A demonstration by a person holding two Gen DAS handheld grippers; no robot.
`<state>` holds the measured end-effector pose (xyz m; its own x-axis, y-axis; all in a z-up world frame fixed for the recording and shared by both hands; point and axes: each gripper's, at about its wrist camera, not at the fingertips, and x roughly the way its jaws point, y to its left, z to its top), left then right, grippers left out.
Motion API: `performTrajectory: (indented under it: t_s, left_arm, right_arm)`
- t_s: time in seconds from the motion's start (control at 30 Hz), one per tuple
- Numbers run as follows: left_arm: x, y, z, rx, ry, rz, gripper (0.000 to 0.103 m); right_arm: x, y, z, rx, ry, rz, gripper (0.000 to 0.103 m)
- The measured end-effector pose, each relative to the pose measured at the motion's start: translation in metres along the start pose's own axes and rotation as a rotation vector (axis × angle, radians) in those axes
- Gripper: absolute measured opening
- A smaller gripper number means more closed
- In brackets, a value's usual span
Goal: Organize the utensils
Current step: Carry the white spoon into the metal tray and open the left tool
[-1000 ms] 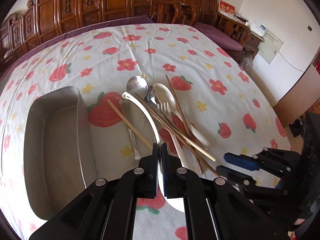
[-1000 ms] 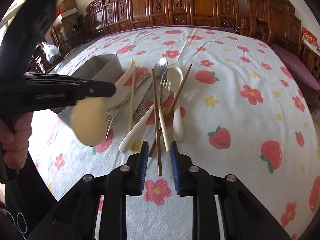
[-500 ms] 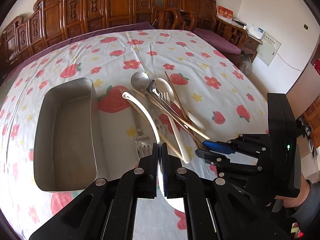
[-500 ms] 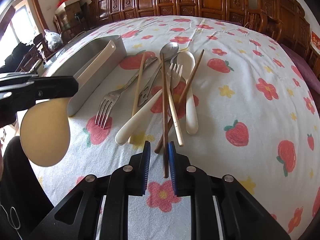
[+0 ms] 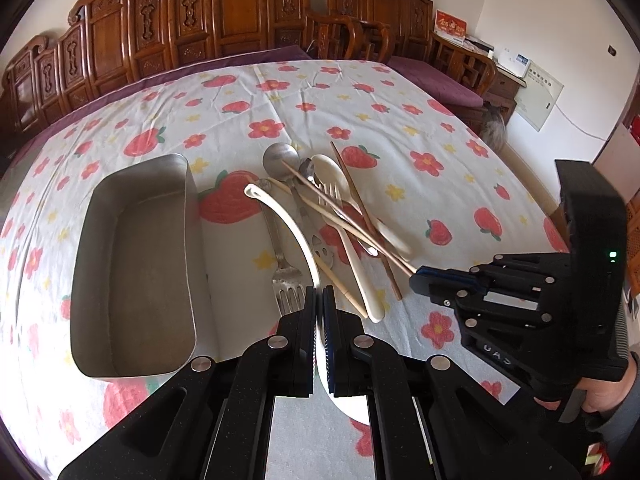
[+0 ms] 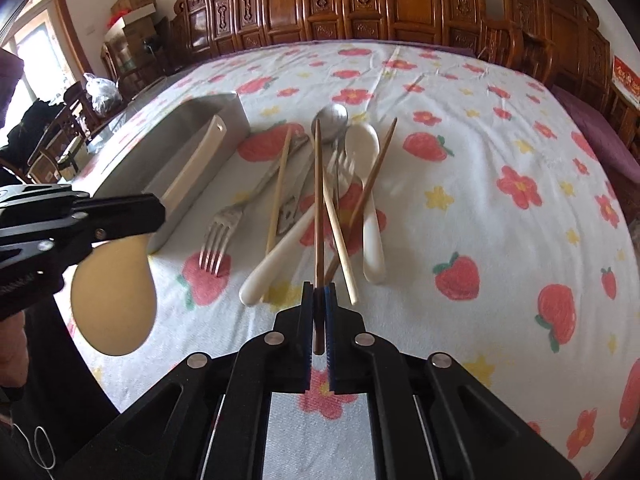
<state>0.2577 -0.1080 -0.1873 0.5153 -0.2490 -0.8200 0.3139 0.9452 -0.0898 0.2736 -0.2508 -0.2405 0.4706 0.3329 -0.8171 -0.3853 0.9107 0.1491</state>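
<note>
Right gripper (image 6: 319, 300): its jaws are now pinching the near end of the dark brown chopstick (image 6: 318, 200); a second ago they were standing apart on either side of it, so the grasp is only just being made.
Left gripper (image 5: 319, 300): clamped on the cream ladle (image 5: 288, 220), whose bowl is hanging just below the jaws and whose handle is arching forward over the pile; compared with a second ago it is sitting further back from the heap, with more of the tray showing.
Metal tray (image 5: 188, 240): lying empty toward the left edge of the table (image 5: 440, 128), its long side running beside the pile; nothing is being stored in it yet.
Utensil pile (image 5: 332, 216): lying mid-table just right of the tray, with forks, a steel spoon, white spoons and chopsticks crossing one another.
Meaning for the task: both tools are now carrying a piece, so I judge the sorting is at its start, with lifting and transfer to the tray coming next.
Crossings: the held chopstick is lying across a paler chopstick (image 6: 338, 236) and against a white spoon handle, so pulling it out is likely to drag its neighbours.
Open room: the cloth to the right of the pile and toward the far edge is lying bare.
Tight spot: the two grippers are working close together at the near edge.
</note>
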Motion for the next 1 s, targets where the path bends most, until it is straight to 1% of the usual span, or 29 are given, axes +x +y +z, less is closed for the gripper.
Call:
performTrajectory:
  t_s: [0.37, 0.5, 0.67, 0.83, 1.0]
  left_arm:
    - [-0.021, 0.014, 0.015, -0.018, -0.044, 0.026, 0.003]
    - [-0.03, 0.029, 0.021, -0.039, -0.058, 0.038, 0.003]
    - [-0.043, 0.054, 0.028, -0.041, -0.07, 0.077, 0.003]
    - [-0.048, 0.081, 0.032, -0.037, -0.054, 0.12, 0.003]
    - [-0.038, 0.104, 0.034, -0.028, -0.017, 0.165, 0.003]
  right_arm:
    - [-0.036, 0.009, 0.014, -0.02, -0.099, -0.033, 0.006]
    - [-0.046, 0.013, 0.017, -0.023, -0.115, -0.024, 0.006]
    - [-0.057, 0.029, 0.02, -0.046, -0.134, 0.003, 0.006]
    - [-0.061, 0.047, 0.024, -0.07, -0.143, 0.02, 0.006]
    - [-0.058, 0.065, 0.03, -0.071, -0.139, 0.034, 0.006]
